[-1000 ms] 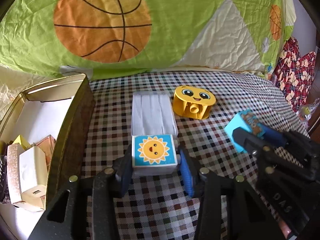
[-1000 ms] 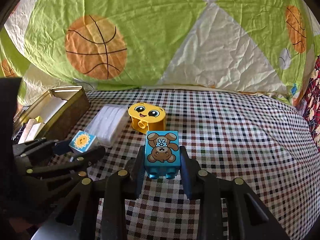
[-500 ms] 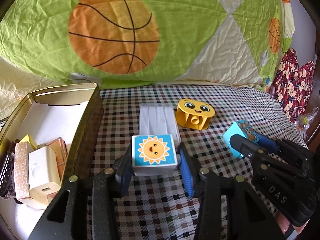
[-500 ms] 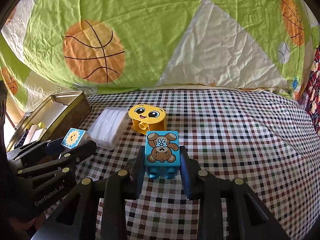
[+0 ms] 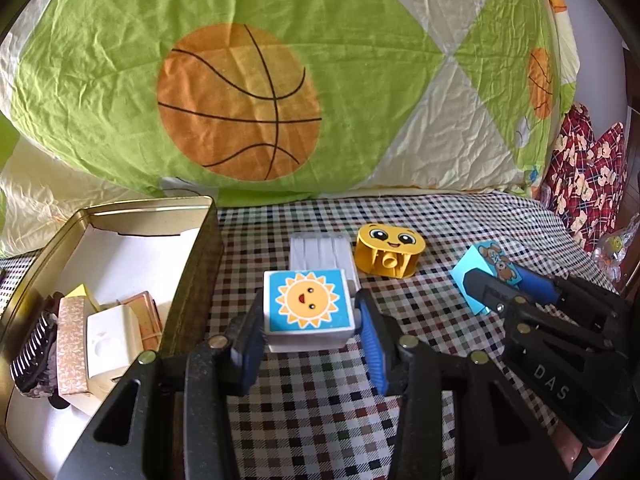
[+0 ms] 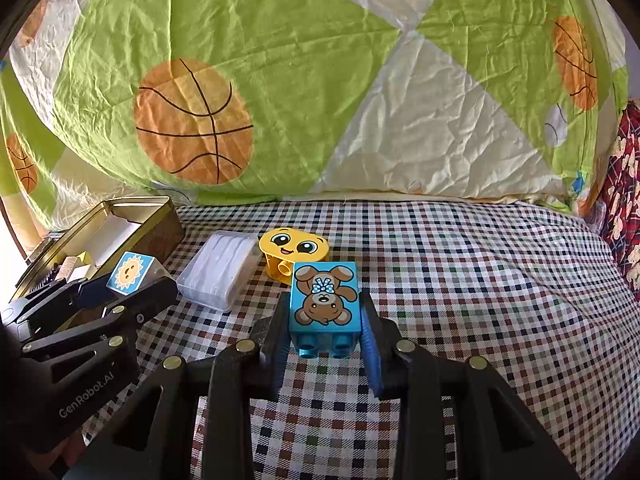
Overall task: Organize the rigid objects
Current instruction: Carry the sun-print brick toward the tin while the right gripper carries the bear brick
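My left gripper [image 5: 308, 316] is shut on a white block with a sun picture [image 5: 307, 305], held above the checked cloth just right of the gold tin [image 5: 200, 248]. My right gripper [image 6: 325, 312] is shut on a blue block with a bear picture [image 6: 325, 298], lifted over the cloth. The bear block [image 5: 486, 268] and right gripper also show in the left wrist view; the sun block [image 6: 130, 273] and left gripper show in the right wrist view. A yellow smiling-face block [image 5: 390, 250] lies on the cloth beyond both grippers.
The open tin holds several small boxes [image 5: 108, 340] and a dark comb [image 5: 32, 348]. A clear plastic box [image 6: 220, 268] lies next to the yellow block. A basketball-print quilt [image 5: 240, 104] rises behind. Patterned red fabric [image 5: 584, 180] lies at the right.
Both grippers have risen and drawn back with their blocks. The left one shifted towards the tin, so more of the tin's inside shows.
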Available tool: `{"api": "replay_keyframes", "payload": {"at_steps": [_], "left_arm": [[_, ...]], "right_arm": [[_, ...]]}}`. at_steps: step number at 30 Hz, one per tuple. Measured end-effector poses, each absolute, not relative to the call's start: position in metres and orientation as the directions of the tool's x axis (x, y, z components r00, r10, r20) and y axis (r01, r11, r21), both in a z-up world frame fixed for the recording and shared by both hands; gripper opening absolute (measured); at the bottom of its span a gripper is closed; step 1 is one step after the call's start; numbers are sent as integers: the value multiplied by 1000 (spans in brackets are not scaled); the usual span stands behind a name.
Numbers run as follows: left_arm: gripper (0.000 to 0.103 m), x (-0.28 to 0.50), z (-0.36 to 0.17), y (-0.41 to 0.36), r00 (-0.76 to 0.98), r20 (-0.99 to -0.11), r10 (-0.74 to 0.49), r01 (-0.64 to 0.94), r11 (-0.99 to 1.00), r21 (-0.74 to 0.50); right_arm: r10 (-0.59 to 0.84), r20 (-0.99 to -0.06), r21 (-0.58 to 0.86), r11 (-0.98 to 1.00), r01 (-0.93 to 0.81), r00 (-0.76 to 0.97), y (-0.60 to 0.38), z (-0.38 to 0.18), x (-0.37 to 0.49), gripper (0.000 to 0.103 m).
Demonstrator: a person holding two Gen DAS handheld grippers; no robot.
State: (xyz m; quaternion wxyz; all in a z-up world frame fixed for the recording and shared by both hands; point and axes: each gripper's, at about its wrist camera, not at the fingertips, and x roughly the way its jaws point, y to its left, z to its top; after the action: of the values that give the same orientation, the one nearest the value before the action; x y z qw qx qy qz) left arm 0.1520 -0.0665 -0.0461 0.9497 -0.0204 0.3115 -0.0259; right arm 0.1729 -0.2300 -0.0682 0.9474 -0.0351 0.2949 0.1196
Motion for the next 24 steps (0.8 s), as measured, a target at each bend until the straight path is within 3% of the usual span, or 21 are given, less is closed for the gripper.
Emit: {"api": "replay_keyframes", "payload": {"at_steps": [24], "left_arm": [[42,130,-34,-72,876,-481,-38,36,999,-14]], "right_arm": [[210,-443,-39,967,-252,872,-228,-54,148,34]]}}
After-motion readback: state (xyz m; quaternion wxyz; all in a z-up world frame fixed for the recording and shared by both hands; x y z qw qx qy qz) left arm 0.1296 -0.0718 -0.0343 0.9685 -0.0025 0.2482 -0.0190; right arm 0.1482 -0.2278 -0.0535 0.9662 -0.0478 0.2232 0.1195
